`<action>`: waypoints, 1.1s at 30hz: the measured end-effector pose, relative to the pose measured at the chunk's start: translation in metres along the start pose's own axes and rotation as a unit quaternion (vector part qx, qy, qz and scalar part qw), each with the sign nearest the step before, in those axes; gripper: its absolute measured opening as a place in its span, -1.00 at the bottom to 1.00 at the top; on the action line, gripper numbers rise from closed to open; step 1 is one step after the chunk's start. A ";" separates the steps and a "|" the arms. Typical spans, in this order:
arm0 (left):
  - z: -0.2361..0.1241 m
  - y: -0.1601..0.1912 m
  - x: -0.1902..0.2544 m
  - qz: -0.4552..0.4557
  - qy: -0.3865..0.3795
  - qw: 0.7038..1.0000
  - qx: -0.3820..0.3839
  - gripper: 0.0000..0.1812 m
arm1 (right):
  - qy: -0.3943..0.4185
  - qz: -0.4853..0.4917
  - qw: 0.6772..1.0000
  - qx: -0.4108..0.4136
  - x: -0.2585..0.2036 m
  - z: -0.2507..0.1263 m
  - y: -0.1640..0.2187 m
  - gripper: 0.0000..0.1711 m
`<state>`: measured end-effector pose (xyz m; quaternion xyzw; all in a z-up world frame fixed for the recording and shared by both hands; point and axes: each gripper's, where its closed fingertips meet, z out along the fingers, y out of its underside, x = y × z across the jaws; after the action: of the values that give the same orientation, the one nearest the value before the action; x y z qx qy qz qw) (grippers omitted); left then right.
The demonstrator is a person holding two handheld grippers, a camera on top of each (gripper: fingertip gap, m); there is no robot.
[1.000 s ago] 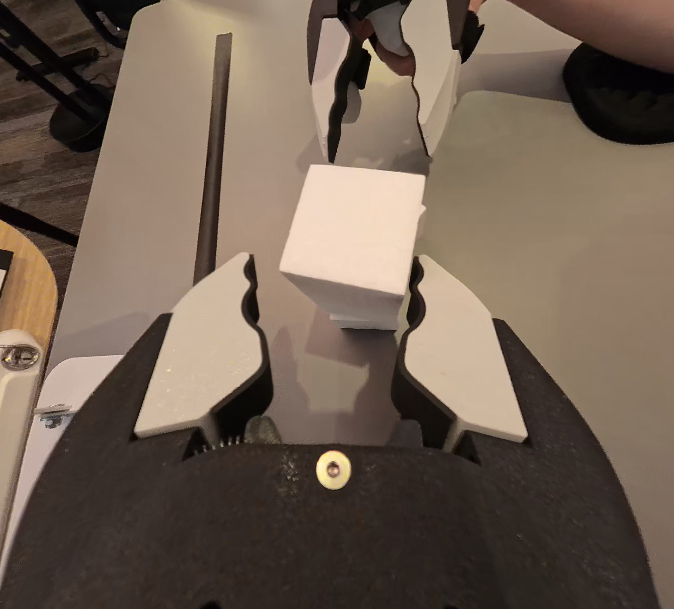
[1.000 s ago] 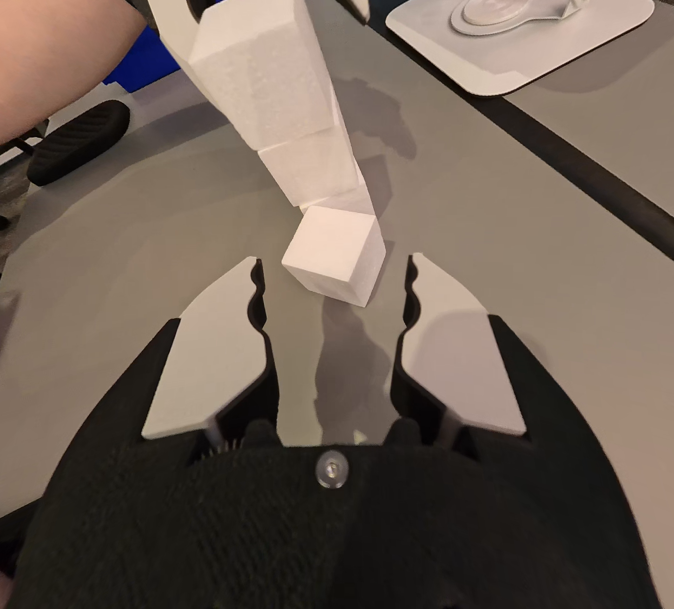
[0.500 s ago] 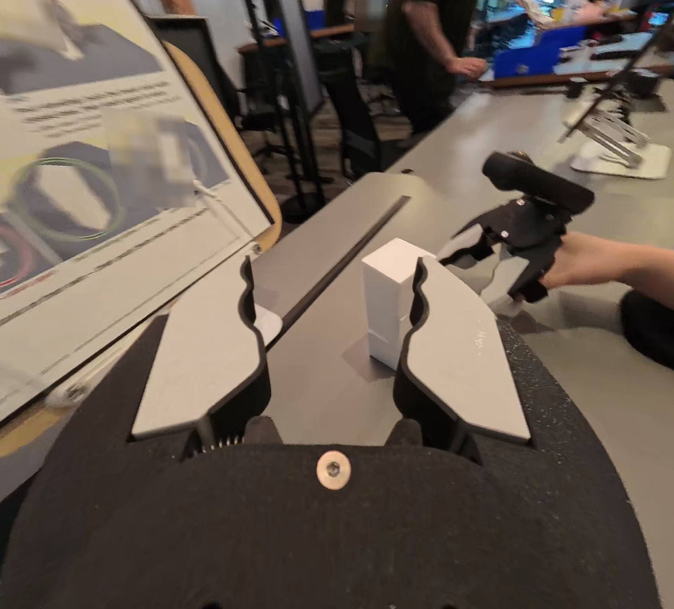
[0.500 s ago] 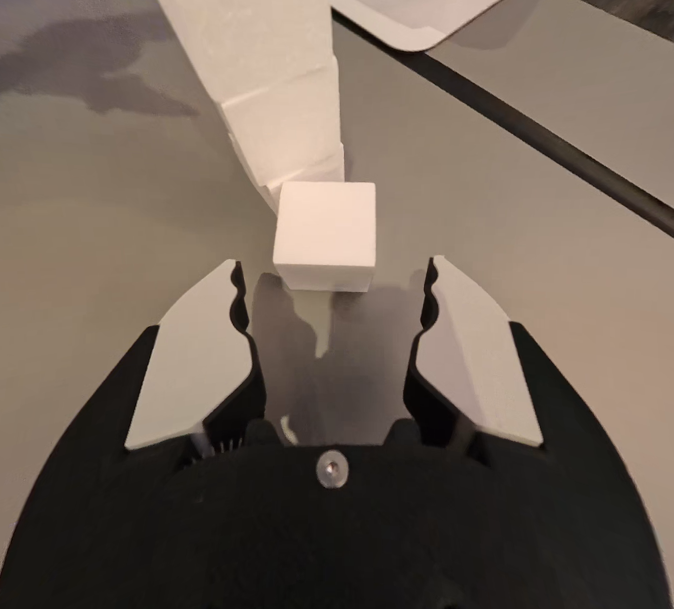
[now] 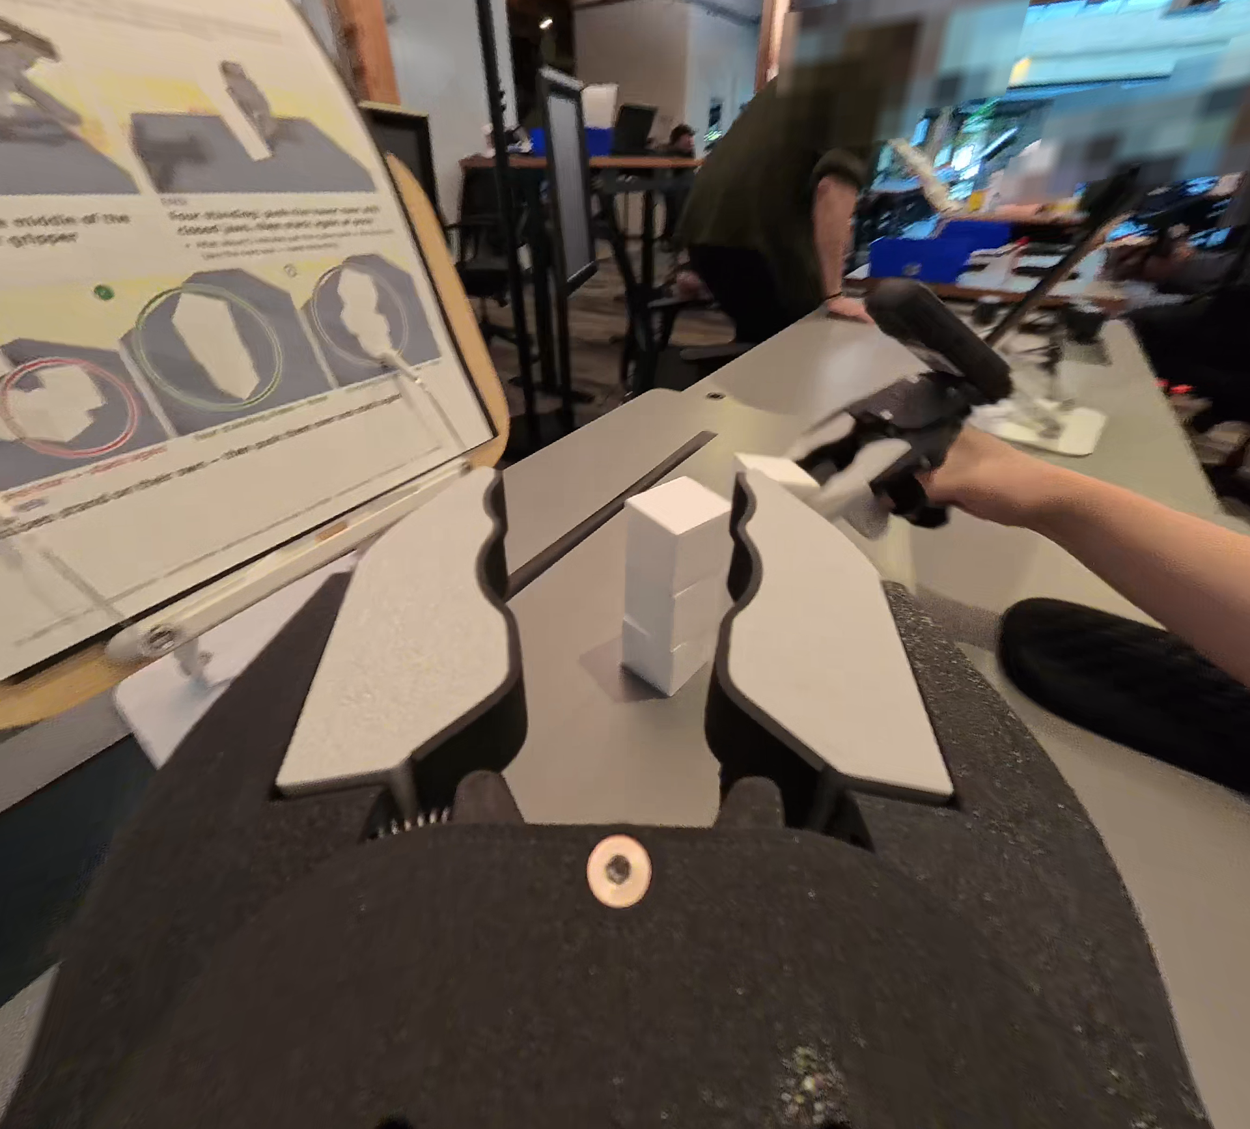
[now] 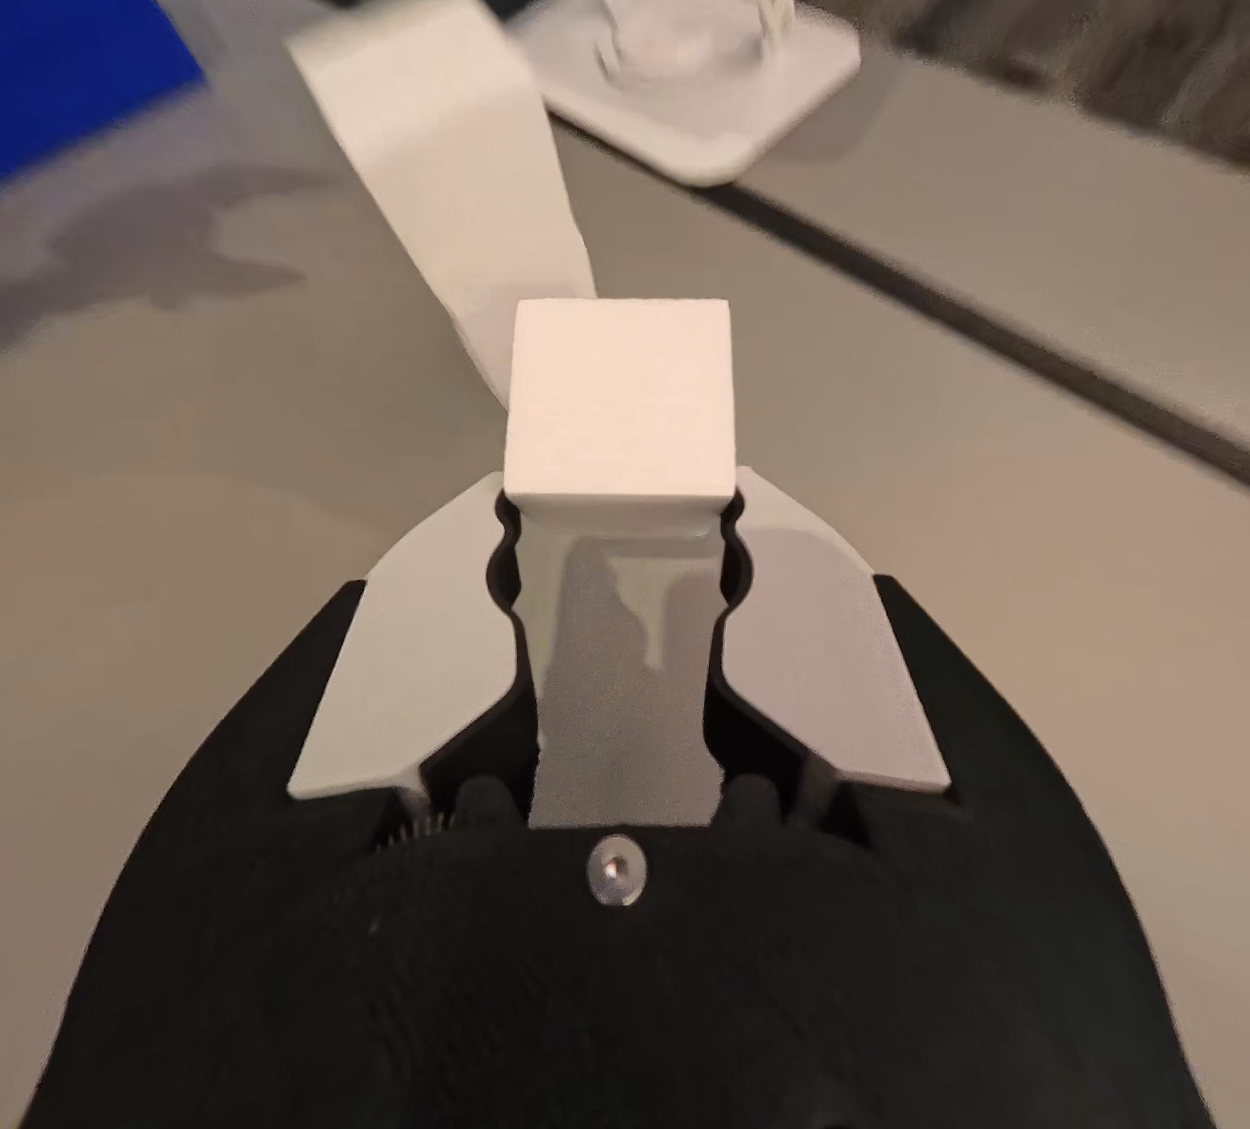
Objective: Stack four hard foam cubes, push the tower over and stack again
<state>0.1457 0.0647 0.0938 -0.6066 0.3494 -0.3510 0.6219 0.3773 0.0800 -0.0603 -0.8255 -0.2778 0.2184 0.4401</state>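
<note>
Half a second back our right jaws stood wide around the loose cube on the bench; now they have closed on it, and our left gripper has drawn back a little more from the tower.

On the left, our left gripper hangs level with its jaws spread and nothing between them, looking along the bench at the tower. We count three cubes in it, stacked upright with slight offsets at the seams, standing apart from either jaw, beside the dark groove that runs toward the far edge. An instruction board leans at the left edge.

Further right, the right gripper pinches the fourth cube by its near lower sides, squarely, with most of the block ahead of the tips. From the left wrist view this cube sits about level with the tower's top, just to its right.

We judge the step in hand to be carrying the last cube to the stack. Next we need to raise it clear of the top, centre it, lower it flat and release gently, since any sideways nudge could topple the offset blocks.
</note>
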 end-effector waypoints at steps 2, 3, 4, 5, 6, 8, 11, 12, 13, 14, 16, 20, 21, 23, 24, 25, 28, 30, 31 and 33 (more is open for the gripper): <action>-0.004 -0.005 0.010 -0.007 0.034 0.999 0.012 -0.35 | -0.035 -0.019 0.997 0.059 -0.015 -0.024 -0.055 -0.32; -0.004 -0.004 0.009 -0.007 0.031 0.999 0.008 -0.35 | -0.051 -0.034 0.995 0.080 -0.025 -0.032 -0.082 -0.32; -0.005 -0.002 0.006 -0.001 0.021 1.000 -0.001 -0.34 | -0.073 -0.052 0.992 0.091 -0.038 -0.037 -0.104 -0.32; -0.005 0.003 0.003 0.010 0.013 1.000 -0.014 -0.34 | -0.096 -0.073 0.988 0.091 -0.051 -0.038 -0.121 -0.32; -0.005 0.008 0.001 0.023 0.008 0.999 -0.029 -0.34 | -0.114 -0.095 0.986 0.077 -0.062 -0.035 -0.130 -0.32; -0.005 0.013 -0.003 0.037 -0.002 0.998 -0.048 -0.35 | -0.123 -0.137 0.983 0.023 -0.070 -0.021 -0.132 -0.32; -0.005 0.012 0.001 0.029 0.010 0.998 -0.052 -0.44 | -0.132 -0.174 0.974 -0.063 -0.076 0.002 -0.115 -0.31; -0.005 0.011 0.001 0.024 0.010 0.998 -0.048 -0.40 | -0.131 -0.183 0.971 -0.082 -0.076 0.008 -0.110 -0.31; -0.005 0.010 0.001 0.018 0.010 0.999 -0.043 -0.36 | -0.127 -0.191 0.969 -0.094 -0.075 0.014 -0.108 -0.31; -0.005 0.009 0.002 0.014 0.013 0.999 -0.039 -0.36 | -0.127 -0.194 0.968 -0.100 -0.074 0.018 -0.106 -0.31; -0.006 0.008 0.003 0.011 0.020 0.999 -0.037 -0.37 | -0.130 -0.191 0.968 -0.101 -0.071 0.023 -0.105 -0.31; -0.008 0.008 -0.003 0.010 0.012 0.999 -0.038 -0.37 | -0.140 -0.171 0.970 -0.099 -0.065 0.028 -0.103 -0.32; -0.008 0.008 -0.003 0.008 0.014 0.999 -0.037 -0.37 | -0.140 -0.175 0.969 -0.103 -0.064 0.028 -0.101 -0.32; -0.008 0.009 -0.004 0.003 0.017 0.999 -0.038 -0.37 | -0.139 -0.181 0.967 -0.110 -0.062 0.030 -0.098 -0.32; -0.008 0.009 -0.004 0.002 0.016 0.999 -0.039 -0.37 | -0.139 -0.182 0.967 -0.113 -0.061 0.031 -0.096 -0.32; -0.008 0.009 -0.005 0.003 0.015 0.999 -0.040 -0.37 | -0.140 -0.183 0.967 -0.113 -0.060 0.032 -0.095 -0.32; -0.008 0.010 -0.006 0.001 0.016 0.999 -0.040 -0.37 | -0.140 -0.183 0.966 -0.115 -0.058 0.034 -0.094 -0.32; -0.007 0.010 -0.004 0.001 0.019 0.999 -0.040 -0.37 | -0.144 -0.183 0.965 -0.119 -0.058 0.035 -0.092 -0.32; -0.006 0.010 -0.004 0.002 0.020 0.999 -0.042 -0.37 | -0.145 -0.184 0.964 -0.122 -0.058 0.036 -0.090 -0.32; -0.006 0.011 -0.004 0.006 0.019 0.999 -0.046 -0.37 | -0.145 -0.185 0.964 -0.124 -0.057 0.038 -0.088 -0.32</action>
<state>0.1390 0.0650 0.0822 -0.6257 0.3805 -0.3423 0.5886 0.2884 0.1060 0.0015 -0.7669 -0.5120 0.2146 0.3219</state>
